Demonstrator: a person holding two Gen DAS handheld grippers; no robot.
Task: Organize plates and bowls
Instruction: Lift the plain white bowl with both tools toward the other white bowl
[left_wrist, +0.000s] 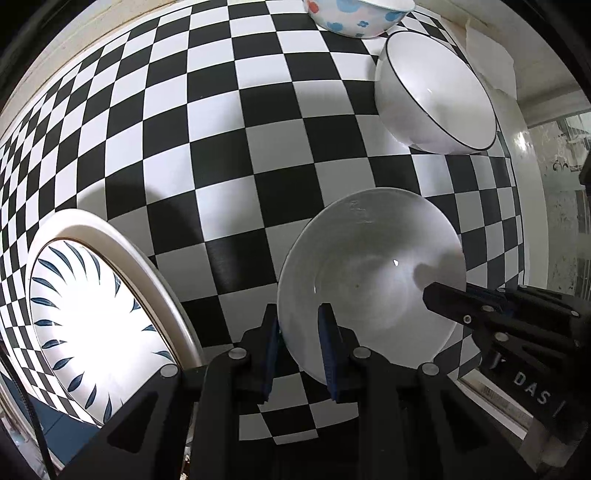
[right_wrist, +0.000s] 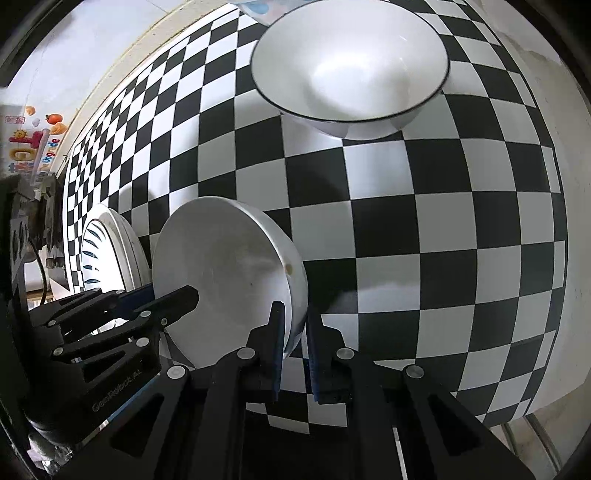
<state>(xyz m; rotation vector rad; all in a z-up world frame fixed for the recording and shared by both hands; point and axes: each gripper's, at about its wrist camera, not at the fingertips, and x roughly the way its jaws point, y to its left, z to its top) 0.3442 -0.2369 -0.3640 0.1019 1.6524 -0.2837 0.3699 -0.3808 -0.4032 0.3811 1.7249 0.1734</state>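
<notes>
A plain white bowl (left_wrist: 369, 273) hangs just above the checkered tablecloth, held by its rim from two sides. In the left wrist view my left gripper (left_wrist: 299, 314) is shut on the bowl's near rim, one blue pad inside and one outside. My right gripper (left_wrist: 443, 301) reaches in from the right onto the opposite rim. In the right wrist view the same bowl (right_wrist: 221, 258) is tilted, my right gripper (right_wrist: 295, 314) is shut on its rim, and the left gripper (right_wrist: 181, 295) clamps the far side.
A blue-leaf plate (left_wrist: 92, 325) lies on a cream plate (left_wrist: 155, 266) at the left. A black-rimmed white bowl (left_wrist: 436, 92) (right_wrist: 351, 66) and a floral bowl (left_wrist: 354, 14) stand further back. The tablecloth (left_wrist: 221, 147) ends at the right edge.
</notes>
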